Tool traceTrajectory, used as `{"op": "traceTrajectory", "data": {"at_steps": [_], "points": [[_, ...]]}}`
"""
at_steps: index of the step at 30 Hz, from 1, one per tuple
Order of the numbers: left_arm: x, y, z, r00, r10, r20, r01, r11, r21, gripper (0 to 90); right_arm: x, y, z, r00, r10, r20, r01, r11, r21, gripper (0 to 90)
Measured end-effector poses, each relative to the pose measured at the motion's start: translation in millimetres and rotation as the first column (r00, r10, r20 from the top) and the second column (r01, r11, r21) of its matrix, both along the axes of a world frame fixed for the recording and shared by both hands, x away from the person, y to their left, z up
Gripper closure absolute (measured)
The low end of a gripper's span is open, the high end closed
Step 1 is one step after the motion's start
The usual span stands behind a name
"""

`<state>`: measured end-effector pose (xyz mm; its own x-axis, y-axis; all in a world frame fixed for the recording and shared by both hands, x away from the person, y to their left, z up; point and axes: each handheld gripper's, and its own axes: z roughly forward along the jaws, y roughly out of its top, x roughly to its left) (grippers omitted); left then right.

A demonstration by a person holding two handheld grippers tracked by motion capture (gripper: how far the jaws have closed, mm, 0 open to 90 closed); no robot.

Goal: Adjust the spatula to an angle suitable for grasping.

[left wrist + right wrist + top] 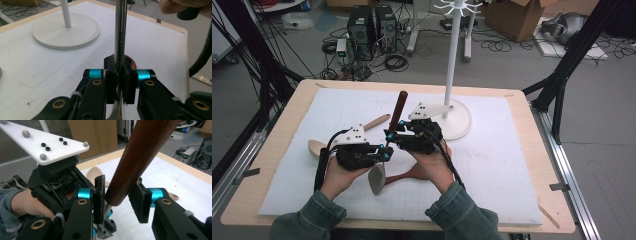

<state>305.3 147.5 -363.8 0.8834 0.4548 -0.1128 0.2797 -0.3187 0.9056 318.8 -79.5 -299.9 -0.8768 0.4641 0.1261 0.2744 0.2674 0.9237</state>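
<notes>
A utensil with a dark brown wooden handle (399, 106) and a thin metal shaft (120, 37) stands nearly upright over the white mat, its grey head (377, 178) hanging low. My left gripper (384, 154) is shut on the metal shaft, seen up close between its pads (120, 87). My right gripper (390, 134) sits just above it, its pads pressed on either side of the handle's lower end (125, 177). A white hanging stand (452, 60) with a round base (462, 122) rises just beyond the right gripper.
A pale wooden spoon (318, 146) lies on the mat left of the left gripper. A reddish-brown utensil (404, 176) lies under the right hand. The white foam mat (507, 165) covers the wooden table (277, 145). Cables and boxes sit on the floor behind.
</notes>
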Motion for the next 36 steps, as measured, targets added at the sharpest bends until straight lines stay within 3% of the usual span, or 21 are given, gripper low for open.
{"op": "traceTrajectory", "data": {"at_steps": [9, 12, 16, 20, 24, 30, 36], "points": [[1.6, 4.6, 3.2, 0.9994, -0.034, -0.002, 0.034, 0.9983, -0.048, 78.5, 3.2, -2.8, 3.5, 0.9963, 0.067, -0.054, -0.063, 0.995, 0.071, 72.2], [2.9, 8.4, 4.0, 0.9987, -0.049, -0.009, 0.049, 0.9959, -0.076, 75.2, 2.8, -1.3, 6.2, 0.9952, 0.086, -0.048, -0.082, 0.993, 0.081, 73.4], [3.7, 10.3, 4.1, 0.9985, -0.053, -0.011, 0.052, 0.996, -0.072, 75.4, 1.1, 2.1, 10.4, 0.9939, 0.104, -0.035, -0.101, 0.992, 0.076, 73.7], [2.3, 10.1, 6.9, 0.9992, -0.039, 0.008, 0.039, 0.9967, -0.072, 81.2, 0.3, 4.7, 14.7, 0.9937, 0.107, -0.035, -0.104, 0.992, 0.077, 73.6], [1.3, 7.7, 10.5, 0.9995, -0.025, 0.022, 0.026, 0.9966, -0.078, 82.4, -2.1, 8.4, 16.8, 0.9971, 0.076, -0.002, -0.076, 0.993, 0.087, 72.1], [0.8, 1.8, 10.8, 0.9996, 0.013, 0.025, -0.011, 0.9967, -0.081, 83.4, -7.8, 16.0, 18.2, 0.9991, -0.006, 0.042, 0.005, 0.999, 0.036, 68.6], [0.3, -1.3, 11.7, 0.9991, 0.034, 0.027, -0.032, 0.9957, -0.087, 83.4, -9.3, 19.0, 18.9, 0.9972, -0.04, 0.063, 0.039, 0.999, 0.022, 70.9]]}}
